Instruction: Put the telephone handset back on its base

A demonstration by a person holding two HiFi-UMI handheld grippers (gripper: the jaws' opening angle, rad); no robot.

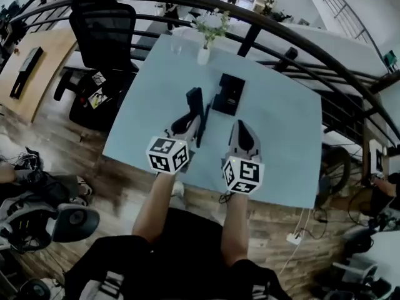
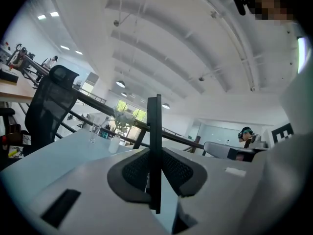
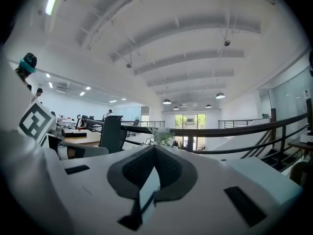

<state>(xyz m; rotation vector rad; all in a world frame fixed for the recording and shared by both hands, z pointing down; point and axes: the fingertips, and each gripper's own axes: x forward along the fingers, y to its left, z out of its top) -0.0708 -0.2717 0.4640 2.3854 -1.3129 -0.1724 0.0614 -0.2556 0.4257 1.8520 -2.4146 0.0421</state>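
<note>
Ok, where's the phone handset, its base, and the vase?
handset (image 1: 196, 102), head view, on its wider upper end.
base (image 1: 229, 94), head view, on the middle of its dark top.
vase (image 1: 204, 56), head view, on its white body.

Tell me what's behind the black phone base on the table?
Behind the base stands a white vase with flowers, near the table's far edge, then a dark railing. The base hides only the table beneath it.

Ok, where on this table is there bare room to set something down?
The table's right half, beyond the base, is bare; so is the left strip below the vase. Crowded in the middle: left gripper holding the handset, right gripper beside it.
</note>
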